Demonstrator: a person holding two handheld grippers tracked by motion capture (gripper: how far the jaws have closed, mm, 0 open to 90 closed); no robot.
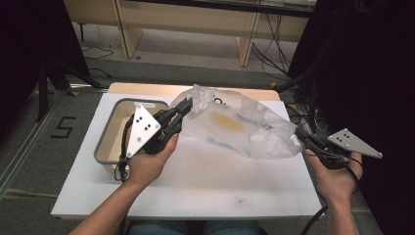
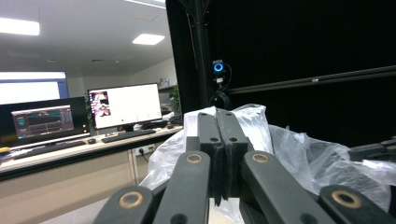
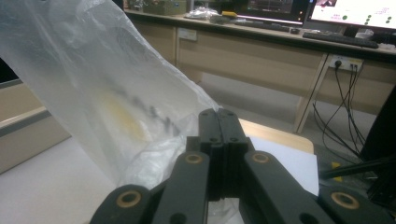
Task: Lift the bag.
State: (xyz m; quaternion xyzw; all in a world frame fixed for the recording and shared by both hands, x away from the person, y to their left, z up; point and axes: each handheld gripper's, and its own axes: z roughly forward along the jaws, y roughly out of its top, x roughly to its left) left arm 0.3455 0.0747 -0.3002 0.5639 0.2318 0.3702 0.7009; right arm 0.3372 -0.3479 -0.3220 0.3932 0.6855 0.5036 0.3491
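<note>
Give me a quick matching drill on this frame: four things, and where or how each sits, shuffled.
1. plastic bag
2. grey bin
3. left gripper
4. right gripper

a. shut on the bag's right end
b. stretched between both grippers
c. shut on the bag's left end
d. at the table's left edge

Pairs: 1-b, 2-d, 3-c, 4-a

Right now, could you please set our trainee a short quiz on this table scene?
1. True or false: both grippers have their fingers closed on the plastic bag.
2. Which gripper is nearer the grey bin: A left gripper, B right gripper?
3. What colour is the blotch seen through the bag?

Key: 1 true; 2 A; 3 yellow.
</note>
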